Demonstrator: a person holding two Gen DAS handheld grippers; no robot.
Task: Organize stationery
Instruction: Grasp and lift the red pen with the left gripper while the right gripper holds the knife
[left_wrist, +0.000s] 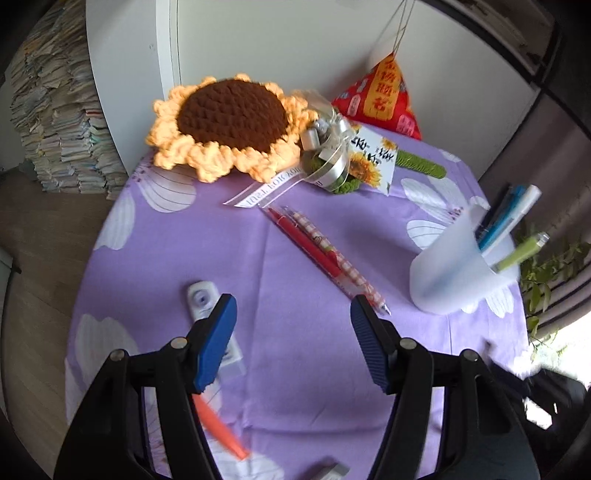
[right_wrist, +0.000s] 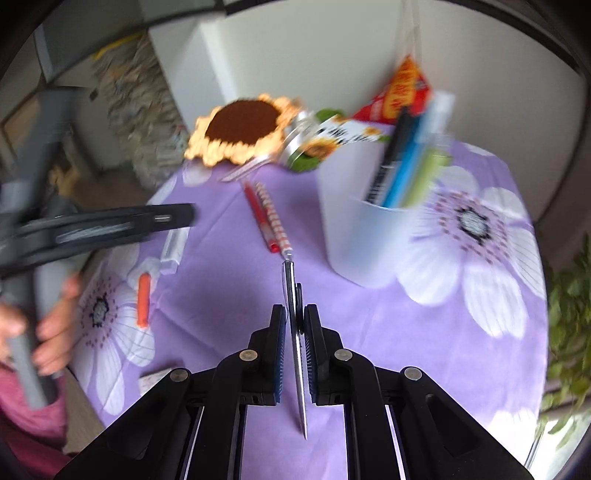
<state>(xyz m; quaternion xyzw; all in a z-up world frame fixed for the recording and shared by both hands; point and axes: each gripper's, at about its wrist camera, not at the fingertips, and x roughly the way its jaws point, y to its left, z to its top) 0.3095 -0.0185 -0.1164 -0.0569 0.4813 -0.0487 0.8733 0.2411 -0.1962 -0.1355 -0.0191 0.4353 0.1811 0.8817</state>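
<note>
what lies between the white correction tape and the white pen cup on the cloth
Two pens side by side: a red pen and a checked pen, between correction tape and pen cup, in the left wrist view.

Place: a lived-in home corner is showing here.
Table: a lilac flower-print tablecloth (left_wrist: 295, 295) is covering it.
Decor: a crocheted sunflower (left_wrist: 229, 122) and a red hanging charm (left_wrist: 380, 96) are sitting by the white wall.
Clutter: stacked papers (left_wrist: 55, 122) are piling up on the wood floor.

Cup (left_wrist: 448, 284) holds four pens (left_wrist: 502, 225); two pens (left_wrist: 325, 254) loose.
</note>
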